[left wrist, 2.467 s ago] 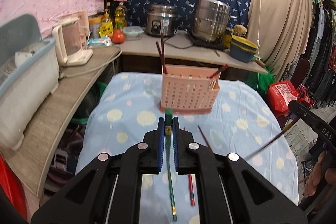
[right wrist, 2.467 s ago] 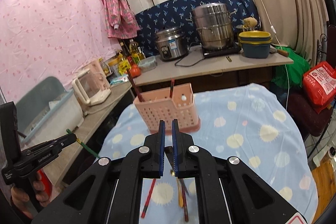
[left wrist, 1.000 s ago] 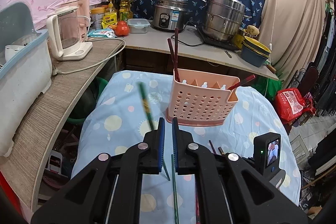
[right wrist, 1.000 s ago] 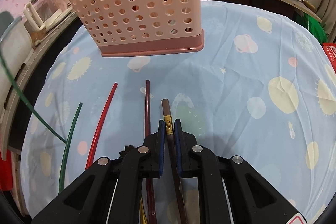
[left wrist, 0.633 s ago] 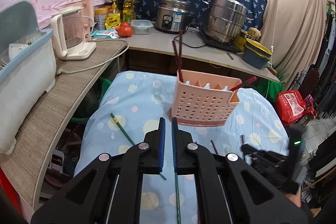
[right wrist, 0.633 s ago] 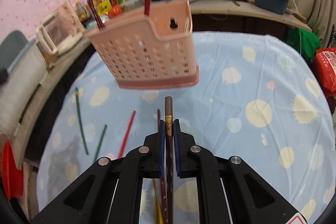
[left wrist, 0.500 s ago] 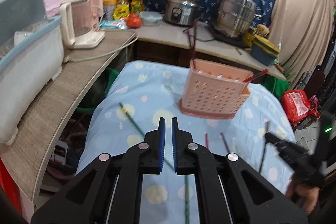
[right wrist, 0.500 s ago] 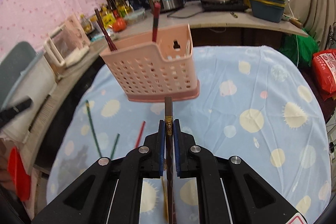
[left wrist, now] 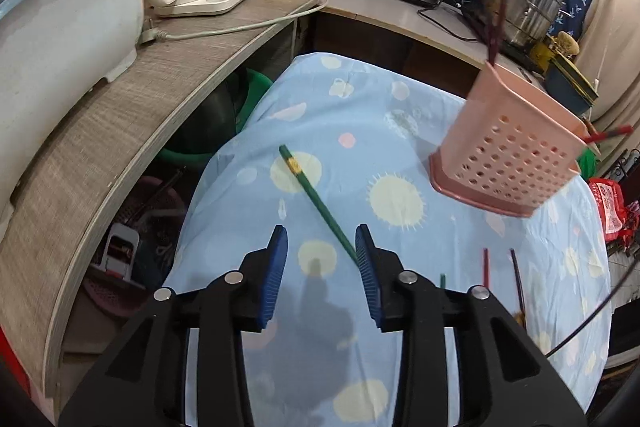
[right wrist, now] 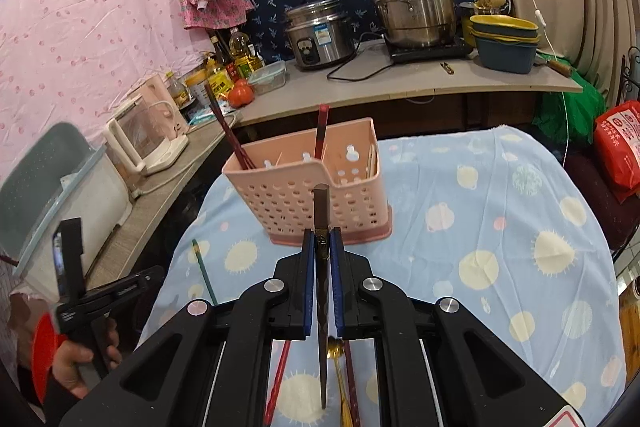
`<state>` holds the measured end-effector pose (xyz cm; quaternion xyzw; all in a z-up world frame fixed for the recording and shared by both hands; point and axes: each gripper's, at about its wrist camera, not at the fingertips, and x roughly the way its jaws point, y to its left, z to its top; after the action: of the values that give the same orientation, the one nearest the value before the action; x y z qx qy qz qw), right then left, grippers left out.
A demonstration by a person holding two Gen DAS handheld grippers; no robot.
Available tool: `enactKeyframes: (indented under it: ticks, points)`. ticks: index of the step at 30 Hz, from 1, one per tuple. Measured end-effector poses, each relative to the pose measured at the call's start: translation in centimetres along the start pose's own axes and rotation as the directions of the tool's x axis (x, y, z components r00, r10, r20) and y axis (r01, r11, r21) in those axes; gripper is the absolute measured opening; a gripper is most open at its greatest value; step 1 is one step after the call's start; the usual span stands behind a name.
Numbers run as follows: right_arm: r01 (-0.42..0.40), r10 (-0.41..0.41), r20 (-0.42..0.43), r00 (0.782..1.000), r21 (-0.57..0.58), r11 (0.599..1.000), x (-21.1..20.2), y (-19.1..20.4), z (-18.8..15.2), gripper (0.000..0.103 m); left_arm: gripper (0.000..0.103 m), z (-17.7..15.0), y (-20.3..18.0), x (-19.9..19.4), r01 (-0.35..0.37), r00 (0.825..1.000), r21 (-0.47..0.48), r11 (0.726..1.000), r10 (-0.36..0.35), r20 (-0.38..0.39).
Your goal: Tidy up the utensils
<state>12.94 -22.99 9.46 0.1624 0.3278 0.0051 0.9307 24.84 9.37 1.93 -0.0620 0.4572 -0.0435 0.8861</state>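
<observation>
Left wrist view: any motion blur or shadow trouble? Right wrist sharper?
Left wrist view: pink basket and far counter smeared, green chopstick readable, left tool casts a soft shadow on the tablecloth. Right wrist view: sharp throughout, strong fisheye bending at the edges, no glare; brown chopstick crisp.

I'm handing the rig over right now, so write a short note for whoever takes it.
Left tool: open, its jaws just widened, nothing between them, above the green chopstick lying on the tablecloth.
Right tool: shut on a brown chopstick, raised in front of the pink basket.
Done: dark red chopsticks and a red chopstick stand in the basket.
Left: bin the brown one; collect the green one, plus the red chopstick, dark chopstick and gold spoon on the cloth.
</observation>
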Motion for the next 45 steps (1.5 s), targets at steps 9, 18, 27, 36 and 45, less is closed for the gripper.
enactKeyframes:
  ticks: [9,18,27,36,45]
  points:
    - [0.011,-0.012,0.029,1.000,0.024,1.000,1.7,-1.0,3.5,0.009,0.033,3.4,1.0,8.7,-0.053,0.996,-0.043,0.998,0.049,-0.078]
    - [0.005,-0.006,0.017,1.000,0.031,0.999,3.4,-1.5,4.1,0.008,0.015,3.7,1.6,12.0,-0.060,0.993,-0.053,0.997,0.054,-0.109]
    - [-0.011,0.010,0.027,1.000,0.026,1.000,2.1,-1.1,4.0,0.008,0.007,4.0,0.5,8.9,0.001,0.998,-0.050,0.999,-0.005,-0.067]
    - [-0.045,0.045,0.083,0.996,-0.003,0.999,-1.7,0.3,5.1,0.009,0.007,5.1,-3.3,-1.7,0.105,0.991,0.031,0.994,-0.107,0.086]
    - [-0.109,0.116,0.143,0.983,-0.050,0.993,-4.7,2.4,9.0,0.008,0.007,8.1,-8.9,-11.6,0.206,0.941,0.156,0.966,-0.239,0.241]
